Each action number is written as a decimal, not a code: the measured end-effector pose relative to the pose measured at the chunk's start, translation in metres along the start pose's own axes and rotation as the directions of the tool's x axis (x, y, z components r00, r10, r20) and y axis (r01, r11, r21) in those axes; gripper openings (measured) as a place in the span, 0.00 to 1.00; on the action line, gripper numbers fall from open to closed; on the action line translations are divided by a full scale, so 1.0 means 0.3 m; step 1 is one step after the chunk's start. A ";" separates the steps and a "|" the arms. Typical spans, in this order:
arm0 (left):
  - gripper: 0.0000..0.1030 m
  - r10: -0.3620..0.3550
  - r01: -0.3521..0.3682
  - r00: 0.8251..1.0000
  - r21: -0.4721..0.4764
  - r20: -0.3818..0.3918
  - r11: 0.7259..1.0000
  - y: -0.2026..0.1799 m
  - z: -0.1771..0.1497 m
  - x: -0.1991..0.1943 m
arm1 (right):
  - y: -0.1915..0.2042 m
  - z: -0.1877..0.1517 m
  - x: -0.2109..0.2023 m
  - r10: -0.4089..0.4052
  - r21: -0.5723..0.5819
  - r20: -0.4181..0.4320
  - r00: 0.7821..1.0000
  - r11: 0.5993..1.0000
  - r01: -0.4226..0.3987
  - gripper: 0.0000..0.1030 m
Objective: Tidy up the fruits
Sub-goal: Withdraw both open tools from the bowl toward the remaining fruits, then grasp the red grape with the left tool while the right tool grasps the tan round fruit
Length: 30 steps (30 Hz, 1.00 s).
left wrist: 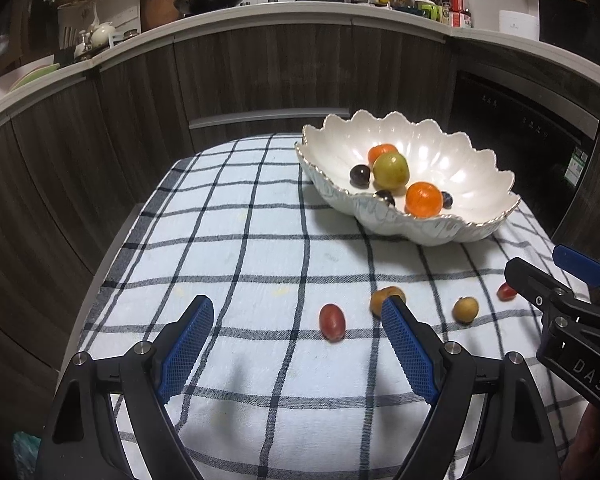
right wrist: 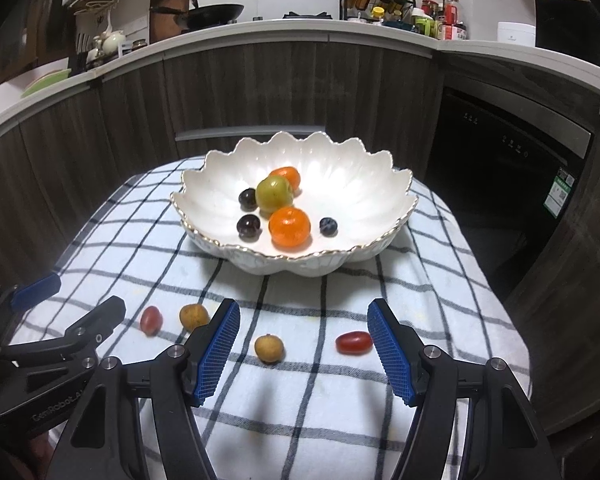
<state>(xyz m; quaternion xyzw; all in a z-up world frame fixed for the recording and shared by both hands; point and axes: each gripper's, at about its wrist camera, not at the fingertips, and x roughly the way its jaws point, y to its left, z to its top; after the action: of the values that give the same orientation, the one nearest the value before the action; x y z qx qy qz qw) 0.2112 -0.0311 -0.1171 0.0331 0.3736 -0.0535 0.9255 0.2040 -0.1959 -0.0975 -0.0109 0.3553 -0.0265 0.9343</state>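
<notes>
Four small fruits lie loose on the checked cloth [left wrist: 228, 240]. In the left wrist view my left gripper [left wrist: 296, 314] is open above the cloth. A red grape [left wrist: 332, 321] lies just beyond its gap, and a brown longan [left wrist: 384, 296] peeks out behind its right finger. In the right wrist view my right gripper [right wrist: 304, 316] is open too, with a second longan [right wrist: 269, 348] and a red oblong fruit [right wrist: 354, 342] below its gap, untouched. Farther back stands the white scalloped bowl [right wrist: 300, 258], holding two mandarins, a green fruit, two dark grapes and a blueberry [right wrist: 328, 226].
The cloth covers a small table in front of dark wood kitchen cabinets [left wrist: 260, 72]. A black oven [right wrist: 508, 160] is at the back right. The two grippers hang side by side near the table's front edge, so each shows at the side of the other's view.
</notes>
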 end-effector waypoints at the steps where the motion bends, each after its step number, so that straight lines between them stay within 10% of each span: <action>1: 0.84 0.002 -0.002 1.000 0.005 0.000 1.000 -0.001 -0.003 0.004 | 0.001 -0.003 0.003 0.001 -0.002 -0.003 1.000 1.000 -0.001 0.65; 19: 0.76 0.003 -0.002 1.000 0.066 -0.015 0.998 -0.033 -0.046 0.092 | 0.029 -0.055 0.090 0.020 -0.038 -0.047 0.999 0.999 -0.022 0.65; 30: 0.47 -0.047 0.051 0.993 0.041 -0.109 0.998 -0.041 -0.057 0.163 | 0.050 -0.073 0.144 0.040 -0.045 -0.083 0.996 0.998 -0.044 0.64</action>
<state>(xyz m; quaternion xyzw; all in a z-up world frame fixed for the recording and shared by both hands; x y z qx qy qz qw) 0.2330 -0.0453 -0.1636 0.0468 0.4224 -0.0825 0.9014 0.2223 -0.1834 -0.1433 -0.0242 0.3941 0.0011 0.9187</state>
